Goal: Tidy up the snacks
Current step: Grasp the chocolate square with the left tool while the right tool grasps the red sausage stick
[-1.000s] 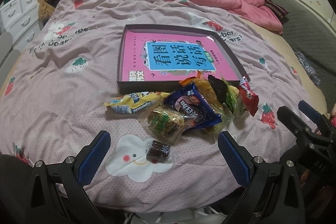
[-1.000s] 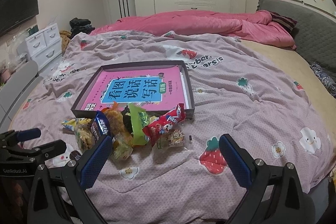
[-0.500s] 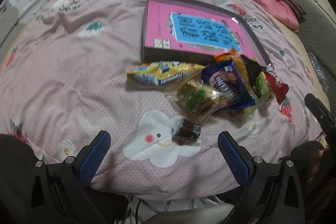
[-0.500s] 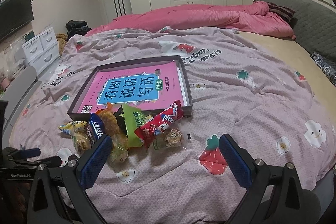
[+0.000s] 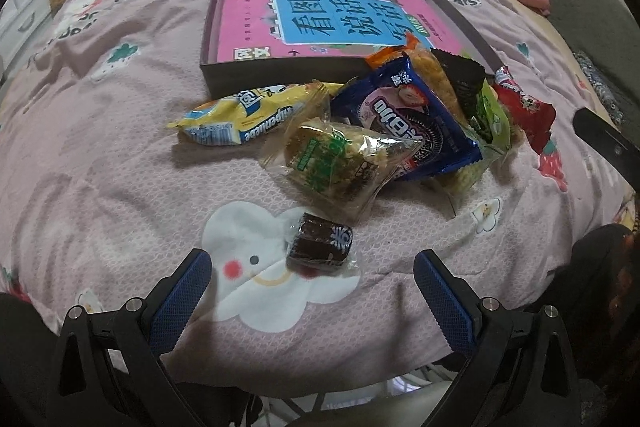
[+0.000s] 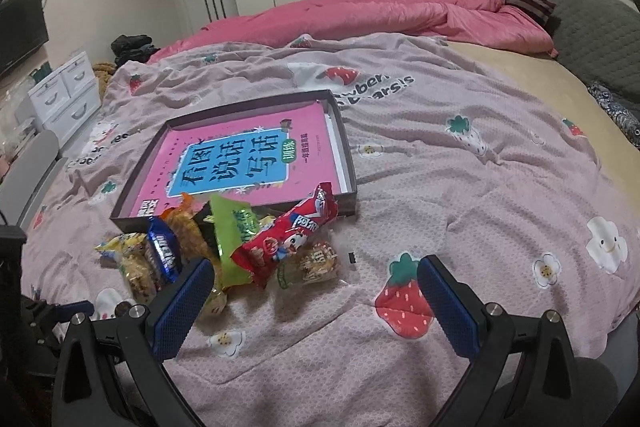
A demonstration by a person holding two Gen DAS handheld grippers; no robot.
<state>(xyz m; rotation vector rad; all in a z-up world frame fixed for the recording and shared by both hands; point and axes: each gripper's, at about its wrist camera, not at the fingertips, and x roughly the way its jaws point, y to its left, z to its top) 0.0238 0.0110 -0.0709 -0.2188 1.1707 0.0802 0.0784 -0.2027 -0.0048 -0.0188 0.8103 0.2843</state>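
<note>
Our left gripper [image 5: 312, 291] hangs with jaws apart over a small dark wrapped snack [image 5: 320, 242] on the bed [image 5: 100, 155]. Beyond it the snack pile [image 5: 360, 123] lies against the shallow box [image 5: 256, 75] — a pink book [image 5: 328, 19] inside. Our right gripper [image 6: 312, 291] is spread too — empty, just right of the pile.

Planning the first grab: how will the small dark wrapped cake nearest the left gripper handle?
The cake looks small, so probably light. Its clear glossy wrapper may slip and crinkle. It seems soft, so a hard squeeze could squash it.

Soft indoor light fell evenly over the bed [image 6: 460, 163]; my views stayed sharp centrally, bending and darkening toward black corners, with shallow shadows.
</note>
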